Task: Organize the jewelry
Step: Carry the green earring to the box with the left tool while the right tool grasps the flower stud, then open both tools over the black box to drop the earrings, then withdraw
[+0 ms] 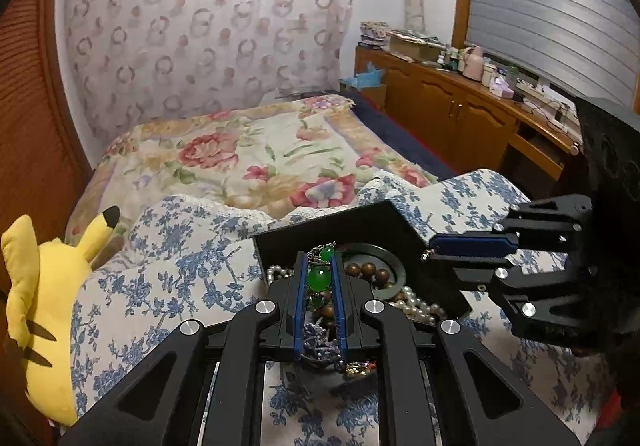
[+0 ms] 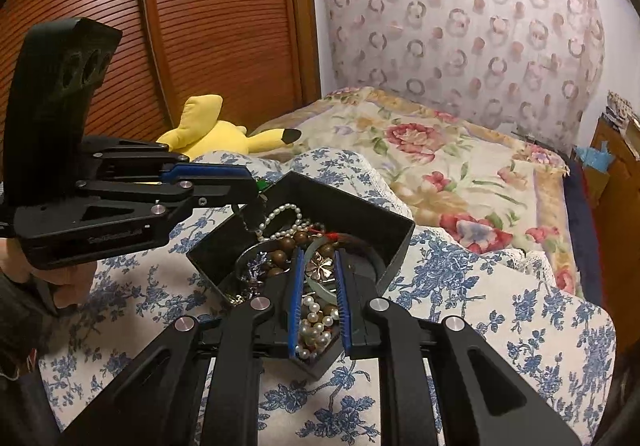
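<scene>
A black open box sits on a blue-flowered cloth and holds a tangle of jewelry: pearl strands, brown wooden beads, a dark green bangle and a gold flower piece. My left gripper is shut on a green bead necklace, holding it just above the box; it also shows in the right wrist view. My right gripper hangs over the box with its jaws a little apart around the jewelry, gripping nothing; it also shows in the left wrist view.
A yellow Pikachu plush lies left of the cloth. A flowered bedspread stretches behind the box. A wooden wardrobe stands at the left, and a wooden dresser with bottles at the right.
</scene>
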### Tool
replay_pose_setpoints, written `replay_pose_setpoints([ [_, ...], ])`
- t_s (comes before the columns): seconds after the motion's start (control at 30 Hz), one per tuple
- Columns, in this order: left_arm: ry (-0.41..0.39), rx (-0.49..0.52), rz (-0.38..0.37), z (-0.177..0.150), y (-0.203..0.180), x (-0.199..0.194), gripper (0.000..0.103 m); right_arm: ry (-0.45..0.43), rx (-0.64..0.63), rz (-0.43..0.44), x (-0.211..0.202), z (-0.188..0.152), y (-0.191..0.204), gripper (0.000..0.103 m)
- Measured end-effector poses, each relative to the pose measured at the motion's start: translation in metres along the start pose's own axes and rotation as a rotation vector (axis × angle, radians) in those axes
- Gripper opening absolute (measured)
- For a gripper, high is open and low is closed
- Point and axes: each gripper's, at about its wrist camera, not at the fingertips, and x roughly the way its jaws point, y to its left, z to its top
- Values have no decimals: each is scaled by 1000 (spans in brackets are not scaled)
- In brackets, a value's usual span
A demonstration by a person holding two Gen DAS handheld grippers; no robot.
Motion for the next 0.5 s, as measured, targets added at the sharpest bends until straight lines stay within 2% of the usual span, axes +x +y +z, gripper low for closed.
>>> replay_pose_setpoints([
  [0.03, -1, -10, 4, 0, 1, 1, 11, 2, 4, 1, 1, 0, -1, 26],
  [0.07, 0, -15, 9, 0, 3, 1, 11, 1, 10, -2, 2, 0, -2, 39],
  [0.1, 0, -19, 13, 0, 3, 1, 12, -3, 15, -4, 1, 0, -2, 44],
  [0.17, -4, -24, 24, -1, 4, -1, 19, -10, 26, -5, -1, -1, -3, 46],
  [0.23, -10, -32, 38, -4, 5, -5, 39, -18, 31, -22, -6, -3, -3, 46],
  [0.27, -12, -34, 44, -5, 5, -7, 42, -23, 34, -26, -10, -4, -3, 46],
  [0.33, -19, -42, 61, -9, 5, -13, 58, -35, 48, -38, -17, -7, -3, 46],
  [0.37, -26, -47, 75, -11, 5, -17, 61, -43, 59, -49, -22, -10, -3, 47],
  [0.43, -33, -53, 92, -15, 3, -24, 74, -67, 80, -71, -34, -14, -3, 54],
  [0.5, -47, -59, 111, -21, 0, -36, 81, -87, 95, -94, -45, -19, -1, 61],
])
